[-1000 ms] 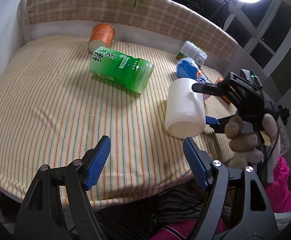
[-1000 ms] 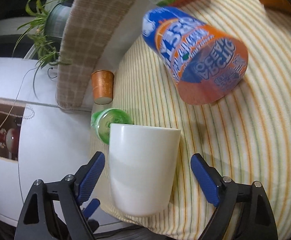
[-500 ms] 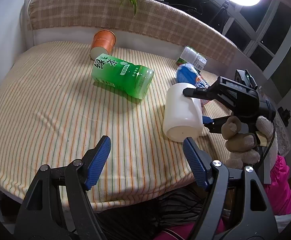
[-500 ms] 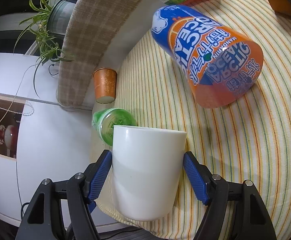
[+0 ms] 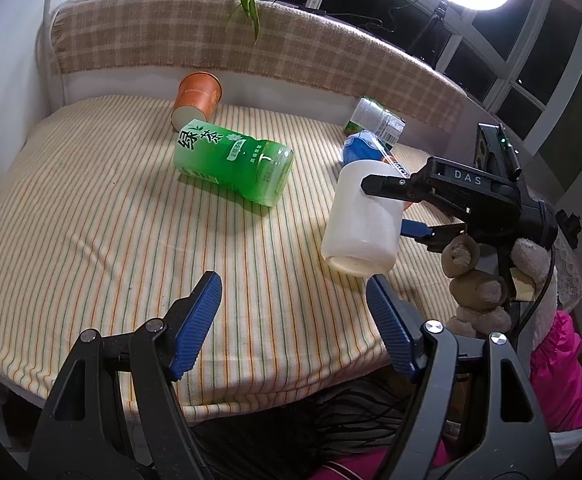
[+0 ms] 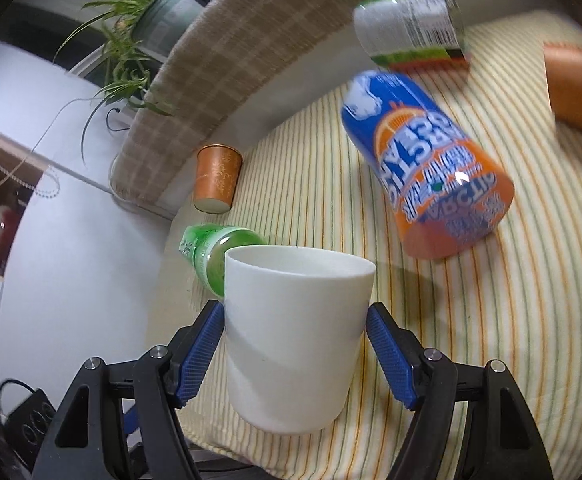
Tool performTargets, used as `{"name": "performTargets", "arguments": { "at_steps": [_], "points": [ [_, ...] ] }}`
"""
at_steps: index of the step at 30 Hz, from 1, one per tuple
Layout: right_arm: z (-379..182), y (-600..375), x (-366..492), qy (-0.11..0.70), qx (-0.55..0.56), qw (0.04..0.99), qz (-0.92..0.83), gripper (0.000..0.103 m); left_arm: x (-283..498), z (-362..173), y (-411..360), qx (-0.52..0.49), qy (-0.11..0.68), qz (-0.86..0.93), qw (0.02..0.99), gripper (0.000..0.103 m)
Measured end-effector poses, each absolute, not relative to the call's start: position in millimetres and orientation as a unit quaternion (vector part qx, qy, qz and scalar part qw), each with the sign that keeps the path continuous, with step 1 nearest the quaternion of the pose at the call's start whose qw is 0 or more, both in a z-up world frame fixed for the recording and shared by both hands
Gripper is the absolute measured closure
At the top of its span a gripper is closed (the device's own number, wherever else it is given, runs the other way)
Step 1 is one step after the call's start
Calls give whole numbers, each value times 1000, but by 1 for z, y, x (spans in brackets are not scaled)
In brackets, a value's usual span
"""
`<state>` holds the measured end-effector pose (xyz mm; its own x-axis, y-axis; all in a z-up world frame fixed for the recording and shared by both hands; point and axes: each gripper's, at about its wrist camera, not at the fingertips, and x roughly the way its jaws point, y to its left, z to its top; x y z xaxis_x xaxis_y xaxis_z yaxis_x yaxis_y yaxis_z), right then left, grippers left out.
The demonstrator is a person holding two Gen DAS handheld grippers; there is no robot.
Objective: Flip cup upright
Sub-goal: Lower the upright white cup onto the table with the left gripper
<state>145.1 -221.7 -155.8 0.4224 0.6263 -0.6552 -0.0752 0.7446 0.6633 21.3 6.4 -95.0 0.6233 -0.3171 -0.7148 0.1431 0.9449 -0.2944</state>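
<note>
- We had the right gripper [image 6: 295, 336] clamped on the plain white plastic cup [image 6: 295, 336]; both blue ribbed pads [image 6: 201, 352] pressed its side walls.
- In the left wrist view the same gripper [image 5: 389, 210] came in from the right edge of the striped-cloth table [image 5: 91, 216], one black finger across the top of the cup [image 5: 361, 216], a blue pad at its right side.
- Cup sat near the front-right corner of the table, wider end facing down and toward the front edge in that view. We could not tell whether it touched the cloth.
- Right wrist view showed the cup's rim at the top of its frame, base nearest the camera.
- Left gripper [image 5: 291, 320] was released, jaws wide apart and holding nothing, hovering over the front edge just left of the cup.
- Green tea bottle [image 5: 233, 166] lay on its side mid-table.
- Orange paper cup [image 5: 197, 100] lay at the back edge, against the checked backrest [image 5: 131, 48].
- Blue-and-orange drink bottle [image 6: 427, 164] lay on its side behind the white cup, toward the back-right corner.
- A white-and-green labelled bottle [image 6: 411, 26] lay beyond it at the back.
- Another orange object [image 6: 579, 88] sat at the right edge of the right wrist view, cropped and blurred.
</note>
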Motion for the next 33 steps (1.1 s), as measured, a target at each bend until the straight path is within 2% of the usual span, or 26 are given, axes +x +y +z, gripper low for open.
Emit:
{"name": "performTargets", "arguments": {
  "at_steps": [17,33],
  "points": [
    [-126,-197,128,405,104,887,196,28,20,-93,5,-106,412,-126,896,26],
    [-123,-160,112,346,-23,917,195,28,19,-91,6,-108,410,-123,898,26]
  ]
}}
